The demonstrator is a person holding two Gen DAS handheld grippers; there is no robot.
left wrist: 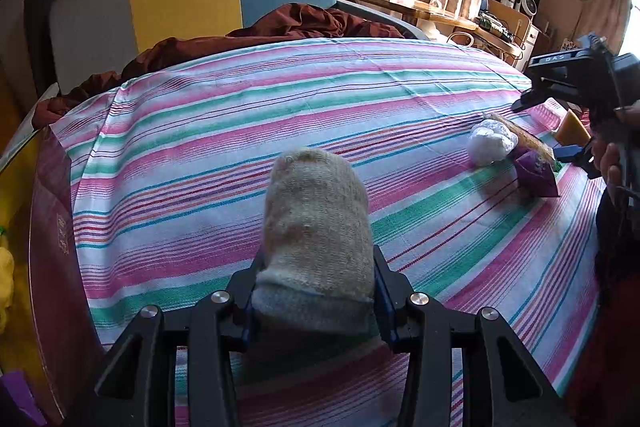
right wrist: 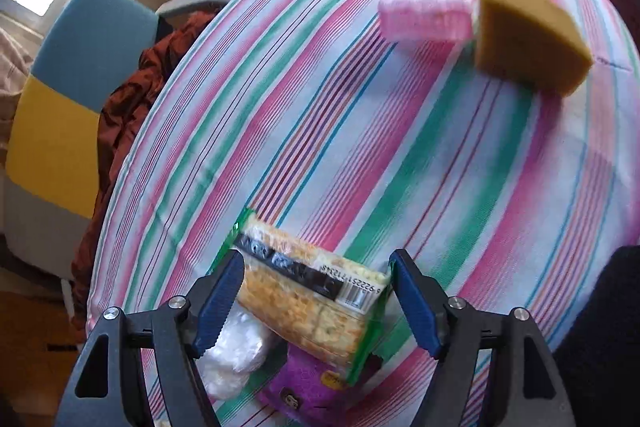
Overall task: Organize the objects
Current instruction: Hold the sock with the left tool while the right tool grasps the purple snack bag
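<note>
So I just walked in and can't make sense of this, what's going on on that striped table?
A person is sorting items with two hand-held grippers. The left gripper is shut on a beige sock, held over the striped cloth. The right gripper is open above a noodle packet, which lies on a purple pouch beside a white wad. Farther off sit a pink roll and a yellow sponge.
</note>
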